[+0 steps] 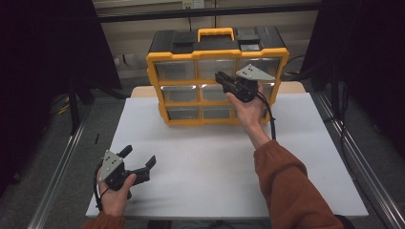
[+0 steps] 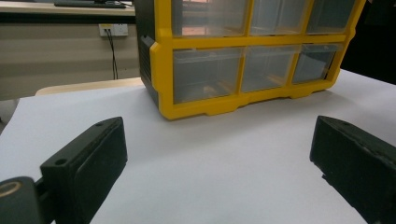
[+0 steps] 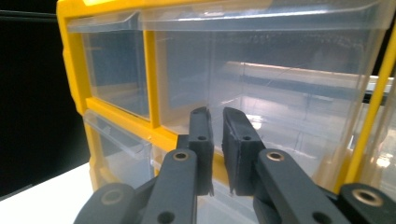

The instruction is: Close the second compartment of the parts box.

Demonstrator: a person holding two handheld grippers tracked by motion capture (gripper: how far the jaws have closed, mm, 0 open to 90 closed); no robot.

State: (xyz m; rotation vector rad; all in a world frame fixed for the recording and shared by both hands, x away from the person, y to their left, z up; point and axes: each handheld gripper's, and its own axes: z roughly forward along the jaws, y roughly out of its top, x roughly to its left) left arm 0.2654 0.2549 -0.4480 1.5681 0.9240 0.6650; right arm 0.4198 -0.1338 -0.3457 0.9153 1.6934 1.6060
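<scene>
The right gripper (image 1: pixel 220 76) is reaching up to the front of the yellow drawer cabinet (image 1: pixel 217 62), its jaws drawn almost together with only a thin slit between them and nothing in it. In the right gripper view the gripper (image 3: pixel 215 116) is pointing at a clear drawer (image 3: pixel 261 70) in the cabinet's upper rows, tips just in front of the plastic; whether they are touching it is hard to tell. From the high view the hand (image 1: pixel 248 107) and the gripper's grey plate are covering part of the cabinet's right column, so those drawer fronts are partly hidden.

The left gripper (image 1: pixel 141 160) is resting low, well in front of the cabinet and toward its left, near the white board's (image 1: pixel 205 157) front edge, jaws spread wide and holding nothing. In the left gripper view the cabinet (image 2: pixel 163 70) is being cut off at the top, with the lower drawers (image 2: pixel 208 74) showing.

The cabinet is standing upright at the board's far edge, handle on top. A broad stretch of bare board is lying between it and the left gripper, with open margins on both sides of the cabinet.
</scene>
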